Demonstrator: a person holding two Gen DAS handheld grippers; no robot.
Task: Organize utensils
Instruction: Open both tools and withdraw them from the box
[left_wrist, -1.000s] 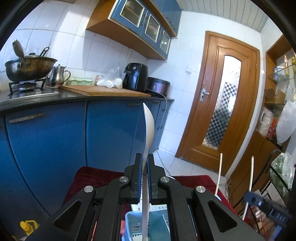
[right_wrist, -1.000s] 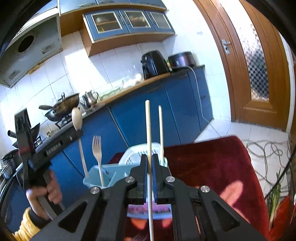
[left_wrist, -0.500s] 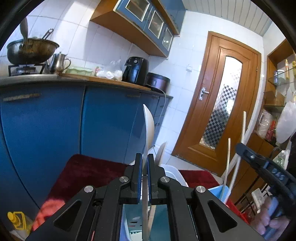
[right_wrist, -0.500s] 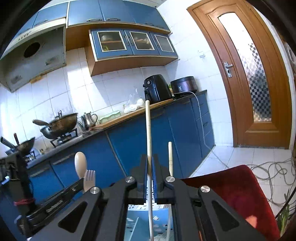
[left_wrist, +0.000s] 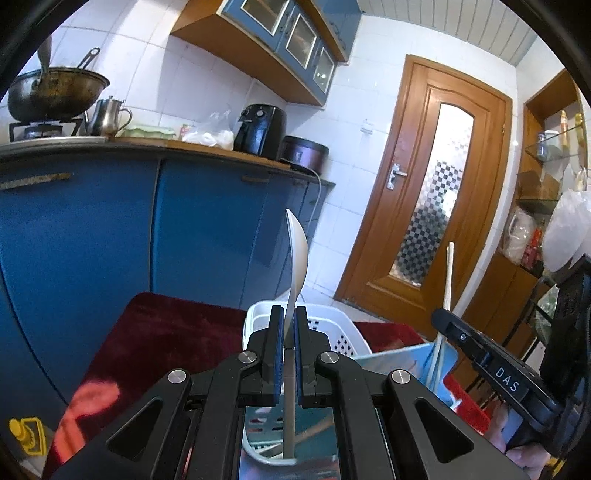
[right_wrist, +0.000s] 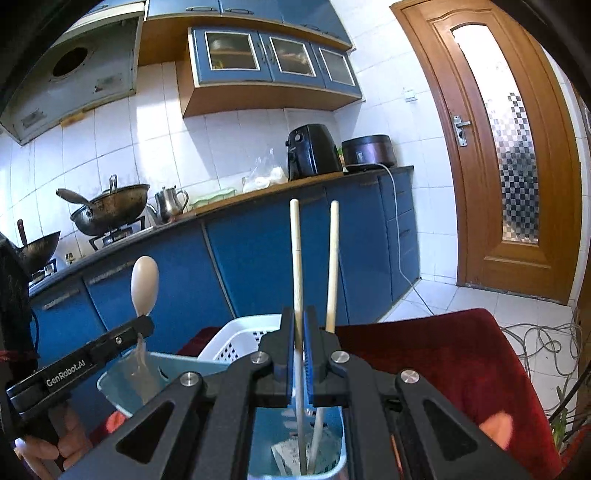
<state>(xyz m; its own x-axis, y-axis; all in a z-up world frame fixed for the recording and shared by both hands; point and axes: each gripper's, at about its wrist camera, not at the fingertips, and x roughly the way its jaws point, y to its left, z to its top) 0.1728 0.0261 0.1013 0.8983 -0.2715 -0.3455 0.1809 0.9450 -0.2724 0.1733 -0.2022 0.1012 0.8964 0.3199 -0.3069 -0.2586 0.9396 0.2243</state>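
An upright white spoon (left_wrist: 296, 254) and two pale chopsticks (right_wrist: 296, 258) stand, seemingly inside light-blue bins (right_wrist: 110, 384).

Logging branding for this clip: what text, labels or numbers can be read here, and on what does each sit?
"DAS": white letters on the right gripper, side of its body, left wrist view.
"GenRobot.AI": white letters on the left gripper, along its side, right wrist view.
Air fryer front: no marking legible.

2 chopsticks (right_wrist: 298, 266) in bin (right_wrist: 332, 469), basket (right_wrist: 236, 334) behind

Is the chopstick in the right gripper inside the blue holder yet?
Yes. The chopstick, pinched in the right gripper, stands upright with its lower end down inside the blue holder, beside a second chopstick.
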